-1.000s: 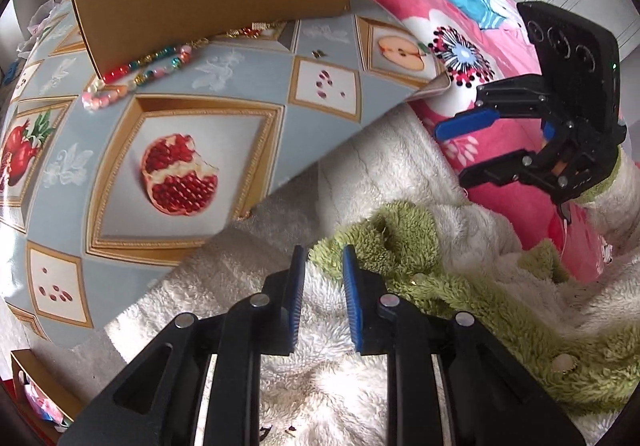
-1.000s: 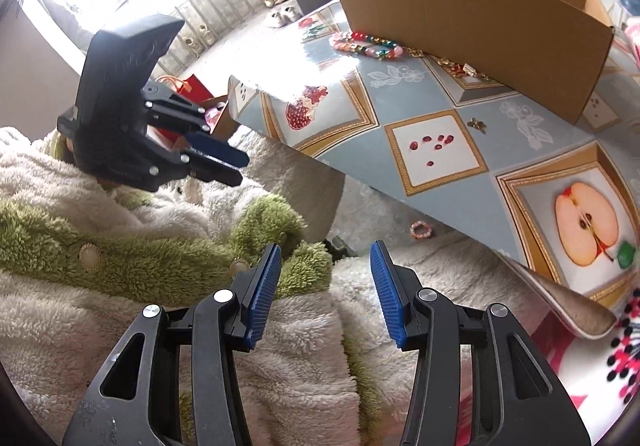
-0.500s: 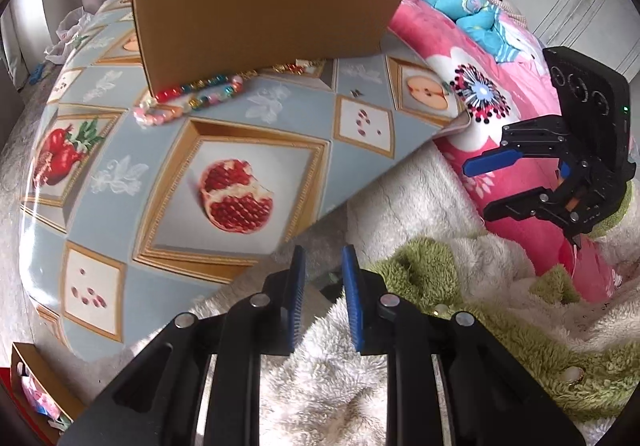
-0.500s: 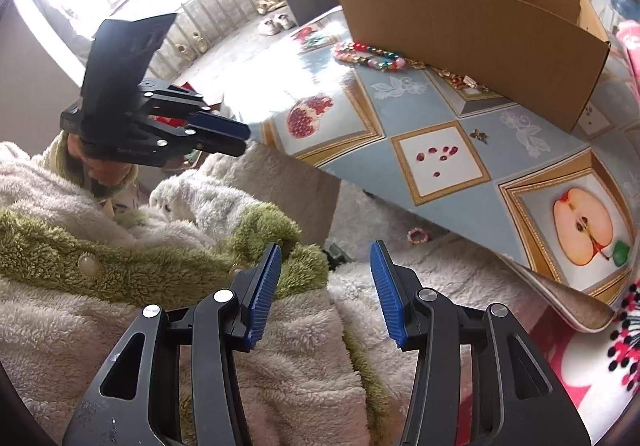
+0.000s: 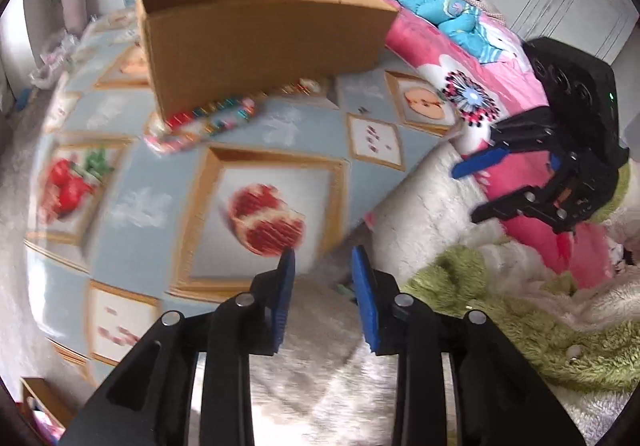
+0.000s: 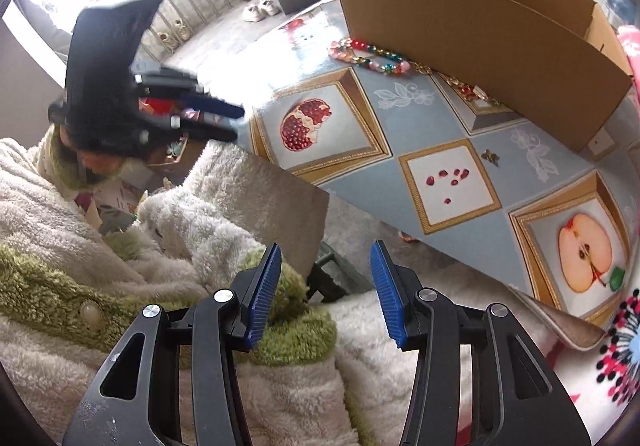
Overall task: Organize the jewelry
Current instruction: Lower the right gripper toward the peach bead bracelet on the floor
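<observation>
A colourful beaded necklace (image 5: 208, 118) (image 6: 370, 56) lies on the fruit-print tablecloth (image 5: 132, 206) (image 6: 440, 118), against the front wall of an open cardboard box (image 5: 260, 46) (image 6: 480, 26). Beside it is a gold chain with red stones (image 6: 472, 90). A small gold charm (image 6: 490, 156) (image 5: 363, 110) lies alone nearer the table edge. My left gripper (image 5: 322, 266) (image 6: 238, 124) hovers over the near table edge, its jaws opening with nothing between them. My right gripper (image 6: 325, 258) (image 5: 466, 194) is open and empty above a person's fluffy lap.
A person's white and green fleece garment (image 6: 120, 286) fills the foreground below both grippers. A pink flowered quilt (image 5: 460, 58) lies right of the table. A small pink ring-like item (image 6: 408, 237) lies on the floor under the table edge. Shoes (image 6: 260, 10) stand far back.
Both grippers have moved toward the table, so the box and necklace sit more centrally. The left jaws now stand wider apart than before. The right jaws kept the same gap.
</observation>
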